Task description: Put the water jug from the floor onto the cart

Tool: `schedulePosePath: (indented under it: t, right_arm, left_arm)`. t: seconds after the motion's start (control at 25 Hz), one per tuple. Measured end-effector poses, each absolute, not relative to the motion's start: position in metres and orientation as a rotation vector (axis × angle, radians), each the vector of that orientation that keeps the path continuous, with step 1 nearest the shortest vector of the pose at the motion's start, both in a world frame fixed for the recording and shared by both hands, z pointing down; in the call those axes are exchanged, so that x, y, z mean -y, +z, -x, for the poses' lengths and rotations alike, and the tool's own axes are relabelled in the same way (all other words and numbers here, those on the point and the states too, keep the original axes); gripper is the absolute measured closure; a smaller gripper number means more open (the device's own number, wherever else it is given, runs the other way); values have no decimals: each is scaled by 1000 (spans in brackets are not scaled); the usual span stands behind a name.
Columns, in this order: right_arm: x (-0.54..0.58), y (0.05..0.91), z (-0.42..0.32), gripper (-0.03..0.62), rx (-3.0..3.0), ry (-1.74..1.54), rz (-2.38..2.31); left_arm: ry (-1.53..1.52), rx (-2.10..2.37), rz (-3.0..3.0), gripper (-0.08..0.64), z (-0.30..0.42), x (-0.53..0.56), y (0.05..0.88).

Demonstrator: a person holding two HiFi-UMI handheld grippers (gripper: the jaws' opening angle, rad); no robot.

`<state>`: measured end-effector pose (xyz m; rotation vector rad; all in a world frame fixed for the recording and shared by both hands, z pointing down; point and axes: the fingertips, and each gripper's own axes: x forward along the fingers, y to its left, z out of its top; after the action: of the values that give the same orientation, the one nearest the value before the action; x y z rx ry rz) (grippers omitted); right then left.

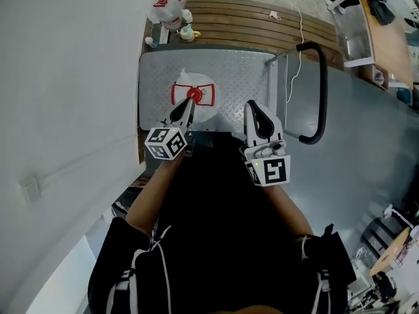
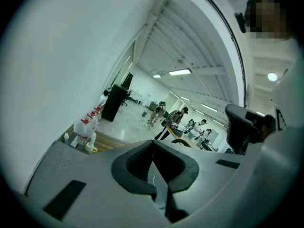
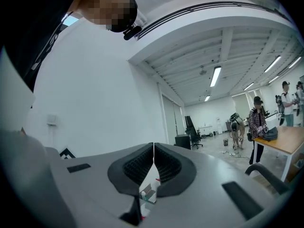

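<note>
The water jug [image 1: 207, 95], white with a red label and red cap, stands upright on the cart's metal deck [image 1: 239, 74] near its front edge. My left gripper [image 1: 190, 103] hovers just above the jug's cap, shut, with nothing between its fingers; in the left gripper view [image 2: 153, 144] the jaws meet and face the room. My right gripper [image 1: 253, 106] is to the jug's right over the deck's front edge, also shut and empty, as the right gripper view [image 3: 153, 147] confirms.
The cart's black push handle [image 1: 321, 90] rises at the right of the deck. Behind the cart lies a wooden slatted platform [image 1: 255, 18] with more jugs [image 1: 169, 2] and a small bottle [image 1: 187, 33]. A white wall [image 1: 65, 77] runs along the left.
</note>
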<state>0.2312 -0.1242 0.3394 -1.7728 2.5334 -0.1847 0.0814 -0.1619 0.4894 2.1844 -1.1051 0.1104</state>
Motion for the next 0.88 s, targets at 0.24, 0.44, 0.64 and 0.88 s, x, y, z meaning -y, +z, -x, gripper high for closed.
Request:
schedulePosePath:
  t: [0.24,0.44,0.64,0.88]
  right_arm:
    - [103,336,-164,574,-2600,-192,1729]
    - [81,324,-124,574,-2611,-93,1761]
    - [64,332,-107,574,-2635,-89,1839]
    - [47,325,-92,574,-2618,-29,1853]
  left_arm:
    - [101,1197,-2529,541,-53,125,412]
    - [18,1247,-2550,541,-18,102,392]
    - [6,1226,-2602,541,-3,77,388]
    - [-39,1252,-2604,541,17,66,379]
